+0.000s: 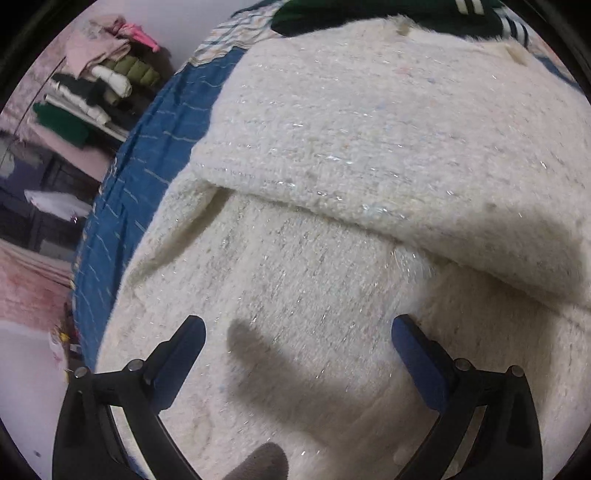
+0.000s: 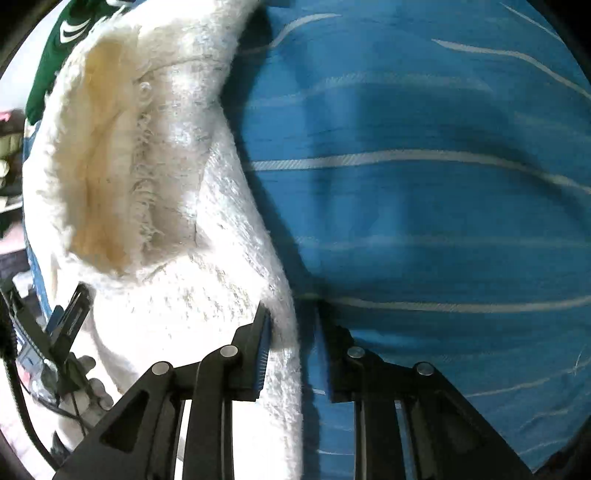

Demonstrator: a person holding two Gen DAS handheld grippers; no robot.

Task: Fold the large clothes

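A fluffy cream-white sweater (image 1: 332, 184) with glittery threads lies on a blue striped bedspread (image 1: 155, 147), with one part folded over itself across the middle. My left gripper (image 1: 297, 332) is open and empty just above the sweater's lower part. In the right wrist view my right gripper (image 2: 291, 317) is shut on the edge of the white sweater (image 2: 166, 221), lifting it off the blue bedspread (image 2: 443, 184). The left gripper (image 2: 70, 314) shows at the left edge of that view.
A dark green garment with white stripes (image 1: 388, 14) lies at the far end of the bed. A pile of clothes (image 1: 103, 74) sits on shelves left of the bed. The bed's left edge (image 1: 85, 258) drops to the floor.
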